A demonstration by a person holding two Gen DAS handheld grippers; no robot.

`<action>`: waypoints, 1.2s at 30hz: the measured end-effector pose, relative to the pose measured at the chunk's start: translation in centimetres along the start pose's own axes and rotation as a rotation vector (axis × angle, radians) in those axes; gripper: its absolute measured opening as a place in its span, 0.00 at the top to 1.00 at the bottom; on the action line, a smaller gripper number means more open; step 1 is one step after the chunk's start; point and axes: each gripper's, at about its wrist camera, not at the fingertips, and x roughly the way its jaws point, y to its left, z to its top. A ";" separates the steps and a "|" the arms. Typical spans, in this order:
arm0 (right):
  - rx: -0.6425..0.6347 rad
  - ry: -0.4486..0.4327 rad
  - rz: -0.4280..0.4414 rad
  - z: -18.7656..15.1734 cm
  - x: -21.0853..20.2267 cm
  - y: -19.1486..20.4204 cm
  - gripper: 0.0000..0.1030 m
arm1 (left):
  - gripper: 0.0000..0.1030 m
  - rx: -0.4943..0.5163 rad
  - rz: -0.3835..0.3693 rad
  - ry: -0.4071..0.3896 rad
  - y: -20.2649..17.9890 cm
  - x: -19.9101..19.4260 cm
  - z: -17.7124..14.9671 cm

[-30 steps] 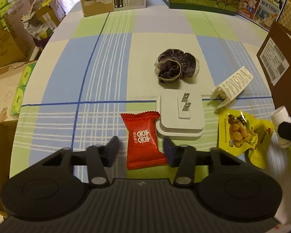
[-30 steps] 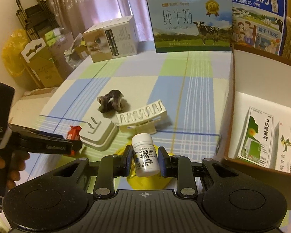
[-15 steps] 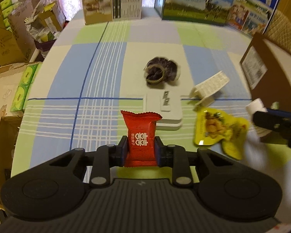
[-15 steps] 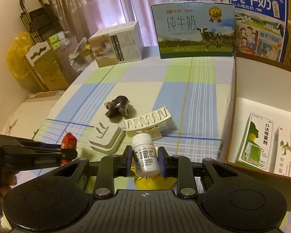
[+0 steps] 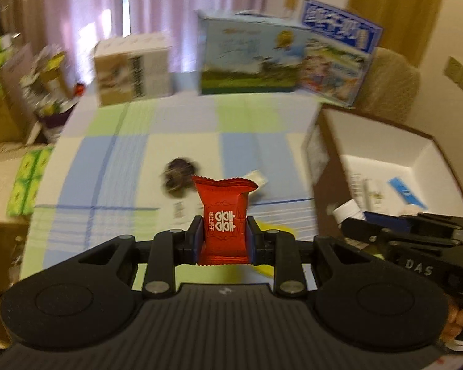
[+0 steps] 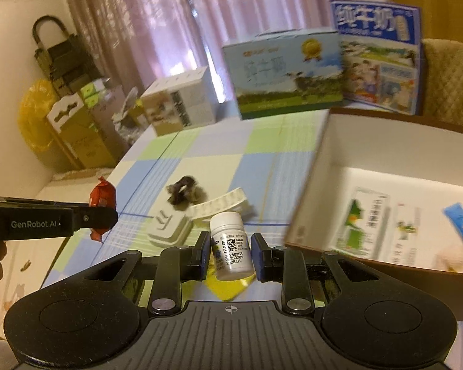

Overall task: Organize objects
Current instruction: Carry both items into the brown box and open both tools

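The big brown box point(image 6: 321, 166) is sitting open at the right of the table point(image 5: 132, 154). The right gripper point(image 6: 230, 248) is squeezing a small white bottle point(image 6: 231, 246) by its hard, smooth sides, close to the box. It could slip. The left gripper point(image 5: 222, 239) is pinching a red candy packet point(image 5: 223, 215) up in the air. It looks light and crinkly, so gripping low on its middle is holding it best.

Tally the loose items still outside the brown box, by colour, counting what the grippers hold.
Red: 1, candy packet in the left gripper
White: 3, pill bottle in the right gripper, plug adapter, hair claw clip
Dark purple: 1, scrunchie
Yellow: 1, snack packet
Total: 6
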 end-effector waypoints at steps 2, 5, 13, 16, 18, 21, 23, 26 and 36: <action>0.019 -0.017 -0.018 0.1 -1.4 -1.2 0.76 | 0.77 0.027 -0.035 -0.013 -2.2 -0.2 0.5; 0.053 -0.046 -0.055 0.3 -3.7 -3.4 0.76 | 0.77 0.059 -0.087 -0.022 -5.2 -0.3 1.0; 0.133 -0.098 -0.159 1.0 -8.1 -9.7 0.76 | 0.77 0.154 -0.196 0.004 -13.1 1.4 2.3; 0.162 -0.109 -0.197 1.0 -8.9 -12.1 0.76 | 0.77 0.188 -0.225 0.021 -15.7 2.3 2.4; 0.181 -0.109 -0.220 0.9 -9.3 -13.7 0.76 | 0.77 0.213 -0.246 0.035 -17.6 3.1 2.5; 0.210 -0.107 -0.248 0.7 -9.7 -15.8 0.76 | 0.77 0.242 -0.261 0.055 -19.9 4.4 2.4; 0.224 -0.103 -0.259 0.6 -9.8 -17.0 0.76 | 0.77 0.259 -0.273 0.069 -21.4 5.4 2.5; 0.249 -0.093 -0.273 0.5 -9.8 -18.9 0.76 | 0.77 0.276 -0.286 0.093 -23.4 7.0 2.7; 0.317 -0.056 -0.305 1.0 -8.1 -24.3 0.76 | 0.77 0.319 -0.278 0.178 -28.3 13.4 3.5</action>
